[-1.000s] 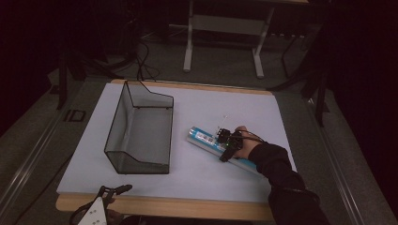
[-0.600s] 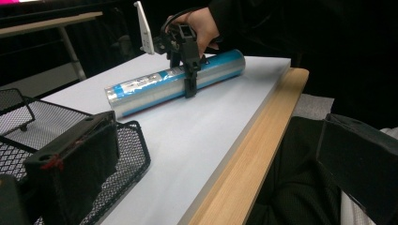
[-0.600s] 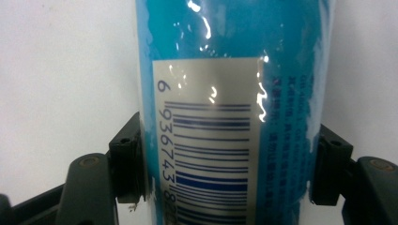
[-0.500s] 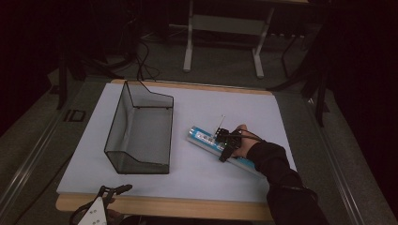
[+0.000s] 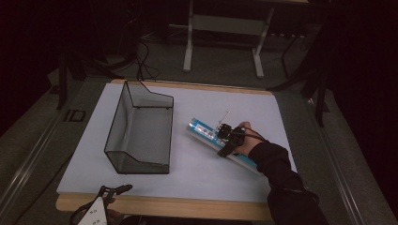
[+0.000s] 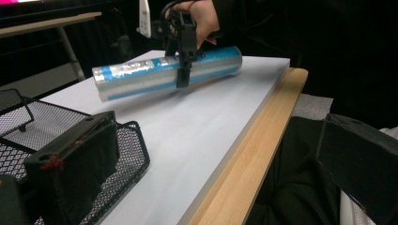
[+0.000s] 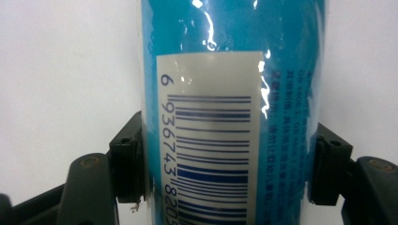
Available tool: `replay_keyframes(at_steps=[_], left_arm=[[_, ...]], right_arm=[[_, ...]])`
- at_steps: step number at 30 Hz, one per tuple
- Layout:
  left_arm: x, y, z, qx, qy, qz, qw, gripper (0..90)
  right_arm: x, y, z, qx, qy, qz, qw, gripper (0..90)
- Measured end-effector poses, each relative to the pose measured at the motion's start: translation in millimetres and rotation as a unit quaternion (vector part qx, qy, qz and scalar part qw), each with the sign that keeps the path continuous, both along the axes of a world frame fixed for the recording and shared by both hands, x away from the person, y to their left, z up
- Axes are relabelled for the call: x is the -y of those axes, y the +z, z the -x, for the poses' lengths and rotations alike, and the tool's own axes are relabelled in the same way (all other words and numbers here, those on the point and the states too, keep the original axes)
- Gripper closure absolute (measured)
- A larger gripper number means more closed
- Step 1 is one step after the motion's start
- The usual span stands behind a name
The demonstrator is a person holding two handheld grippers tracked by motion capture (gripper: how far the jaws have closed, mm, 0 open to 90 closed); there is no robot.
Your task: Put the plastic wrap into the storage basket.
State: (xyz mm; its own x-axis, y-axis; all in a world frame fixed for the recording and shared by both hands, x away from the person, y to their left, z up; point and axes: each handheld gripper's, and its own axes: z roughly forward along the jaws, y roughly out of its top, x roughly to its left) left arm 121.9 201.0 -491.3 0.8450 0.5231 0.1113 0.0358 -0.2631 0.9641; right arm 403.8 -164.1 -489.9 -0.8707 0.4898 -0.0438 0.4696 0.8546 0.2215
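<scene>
A long blue and silver tube (image 5: 202, 131) lies on its side on the white table top (image 5: 206, 173), right of centre. My right gripper (image 5: 225, 139) comes down over its middle and is shut on it. In the right gripper view both pads (image 7: 128, 165) press the sides of the tube (image 7: 211, 79) beside its barcode label. The left gripper view shows the same grip from the side, with the right gripper (image 6: 182, 70) astride the tube (image 6: 136, 78). My left gripper (image 5: 114, 190) rests at the table's front left edge, open, with nothing between its jaws (image 6: 211, 140).
A black wire-mesh basket (image 5: 115, 127) stands on the left half of the table, its open top up; its corner (image 6: 133, 140) is close to my left gripper. The wooden front edge (image 5: 187, 206) borders the white board. Desk legs and cables lie beyond the far edge.
</scene>
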Motion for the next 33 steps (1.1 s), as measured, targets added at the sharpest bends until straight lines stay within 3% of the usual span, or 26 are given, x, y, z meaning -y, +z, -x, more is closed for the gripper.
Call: replay_keyframes(at_steps=[6, 12, 20, 27, 29, 33], left_arm=[[0.2, 0.0, -0.2, -0.001, -0.001, 0.0, 1.0, 0.3], [0.0, 0.1, -0.1, 0.0, 0.0, 0.001, 1.0, 0.3], [0.0, 0.1, -0.1, 0.0, -0.001, 0.002, 1.0, 0.3], [-0.3, 0.2, -0.7, -0.001, -0.001, 0.002, 1.0, 0.3], [-0.3, 0.2, -0.8, 0.0, 0.0, 0.002, 1.0, 0.3], [-0.3, 0.3, -0.6, 0.001, 0.001, 0.003, 1.0, 0.3]], right_arm=[[-0.3, 16.4, 3.1, 0.017, -0.017, -0.043, 0.9988, 31.6], [-4.6, 34.6, 5.2, 0.028, -0.044, -0.094, 0.9942, 31.6], [-13.8, 52.3, 8.9, 0.048, -0.069, -0.118, 0.9894, 31.6], [-21.4, 61.1, 10.0, 0.052, -0.076, -0.147, 0.9848, 31.5], [-25.6, 66.0, 10.1, 0.057, -0.083, -0.163, 0.9814, 31.5], [-29.6, 70.9, 9.8, 0.062, -0.095, -0.176, 0.9779, 31.5]])
